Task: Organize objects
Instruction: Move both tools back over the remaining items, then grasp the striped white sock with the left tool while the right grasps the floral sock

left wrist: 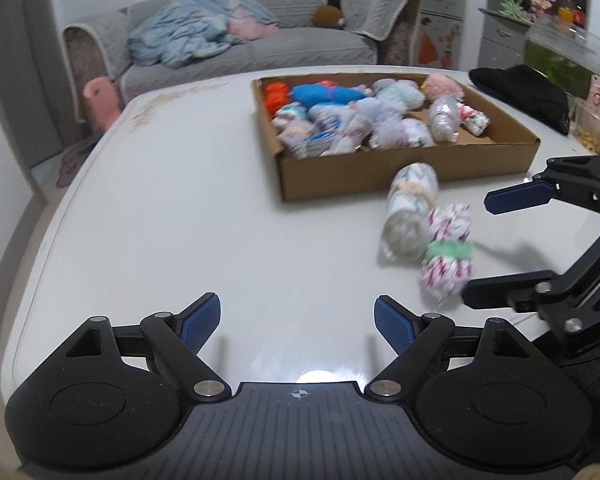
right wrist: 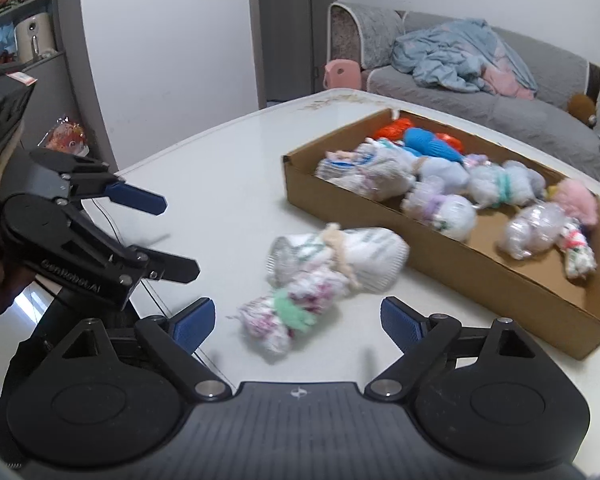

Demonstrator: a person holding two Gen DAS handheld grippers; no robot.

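Observation:
Two rolled cloth bundles lie on the white table (left wrist: 172, 216) in front of a flat cardboard box (left wrist: 400, 172) holding several similar bundles. The larger white bundle (left wrist: 410, 216) (right wrist: 340, 256) has a beige tie. The smaller pink-flecked bundle (left wrist: 448, 258) (right wrist: 284, 312) has a green tie and touches it. My left gripper (left wrist: 298, 320) (right wrist: 180, 236) is open and empty, over bare table left of the bundles. My right gripper (right wrist: 298, 322) (left wrist: 476, 248) is open, just short of the small bundle.
The box (right wrist: 460, 264) sits toward the table's far right side. A black cloth (left wrist: 524, 92) lies behind it. A grey sofa (left wrist: 252, 44) with a blue blanket stands beyond the table; shelves stand at the right.

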